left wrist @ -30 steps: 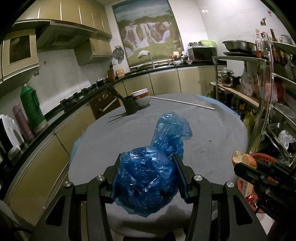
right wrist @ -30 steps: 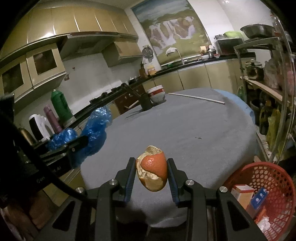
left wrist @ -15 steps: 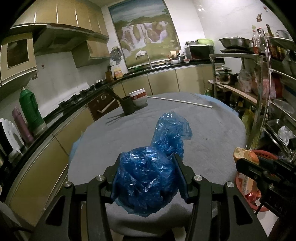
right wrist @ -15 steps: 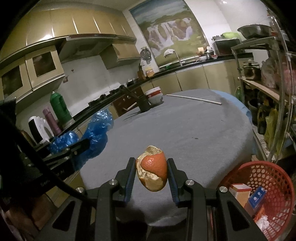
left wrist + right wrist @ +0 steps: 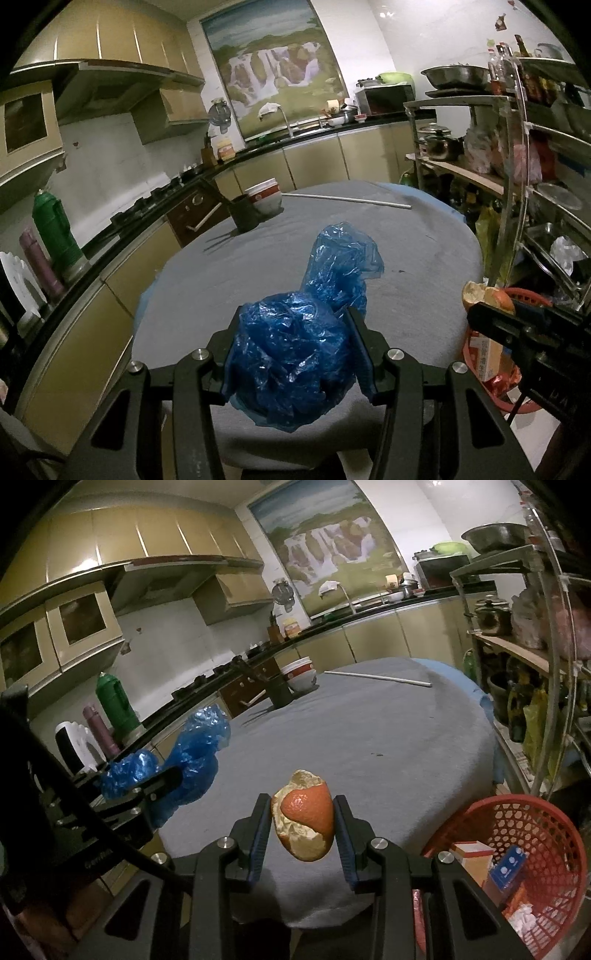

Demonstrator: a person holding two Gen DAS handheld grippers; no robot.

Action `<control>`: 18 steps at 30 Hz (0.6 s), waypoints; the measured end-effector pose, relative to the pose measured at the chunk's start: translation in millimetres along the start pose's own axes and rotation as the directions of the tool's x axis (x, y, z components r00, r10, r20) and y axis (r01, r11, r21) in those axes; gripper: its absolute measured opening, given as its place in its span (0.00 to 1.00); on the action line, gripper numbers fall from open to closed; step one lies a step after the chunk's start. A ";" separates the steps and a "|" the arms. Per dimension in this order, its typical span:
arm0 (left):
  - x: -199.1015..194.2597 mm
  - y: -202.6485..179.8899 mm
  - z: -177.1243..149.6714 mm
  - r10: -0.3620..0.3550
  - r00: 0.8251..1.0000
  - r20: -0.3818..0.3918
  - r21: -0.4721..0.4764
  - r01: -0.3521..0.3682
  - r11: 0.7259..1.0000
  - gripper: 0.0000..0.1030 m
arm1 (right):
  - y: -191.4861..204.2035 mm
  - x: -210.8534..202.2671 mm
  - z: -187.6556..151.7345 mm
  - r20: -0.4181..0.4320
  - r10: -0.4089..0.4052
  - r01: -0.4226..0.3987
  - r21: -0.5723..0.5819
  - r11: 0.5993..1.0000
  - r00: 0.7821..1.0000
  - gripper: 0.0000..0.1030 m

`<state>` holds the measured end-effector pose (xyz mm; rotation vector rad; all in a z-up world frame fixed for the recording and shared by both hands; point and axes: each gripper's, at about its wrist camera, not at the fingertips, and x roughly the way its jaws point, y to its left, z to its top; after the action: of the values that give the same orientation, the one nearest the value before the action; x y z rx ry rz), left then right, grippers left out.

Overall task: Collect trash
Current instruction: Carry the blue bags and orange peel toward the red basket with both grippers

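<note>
Trash is held in both grippers above the near edge of a grey-covered table (image 5: pixel 388 731).

A crumpled blue plastic bag (image 5: pixel 295 354) is clamped between the jaws of the left gripper (image 5: pixel 293 350); its long axis runs forward, away from the gripper, with a loose end raised over the tabletop. An orange peel (image 5: pixel 304 818) is pinched in the narrow jaws of the right gripper (image 5: pixel 301 830), its long axis roughly upright and its pointed end up. A red basket (image 5: pixel 517 849) holding small boxes is seen low, just beside the table's right edge.
</note>
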<state>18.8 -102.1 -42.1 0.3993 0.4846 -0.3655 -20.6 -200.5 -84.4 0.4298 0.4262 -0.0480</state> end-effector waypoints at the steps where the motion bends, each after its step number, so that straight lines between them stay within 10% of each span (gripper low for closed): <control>1: 0.1 -0.8 0.1 -0.003 1.000 -0.001 0.000 0.003 1.000 0.51 | -0.9 -0.6 -0.1 0.002 -0.001 0.001 0.004 1.000 1.000 0.35; 18: 0.8 -3.5 -1.0 -0.017 1.000 0.008 0.026 0.017 1.000 0.51 | -10.2 -12.0 -2.3 0.035 -0.016 0.014 0.032 0.999 0.999 0.35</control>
<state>17.5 -104.8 -44.2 0.4189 0.4761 -0.3902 -33.8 -209.4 -85.4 0.4563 0.3949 -0.0767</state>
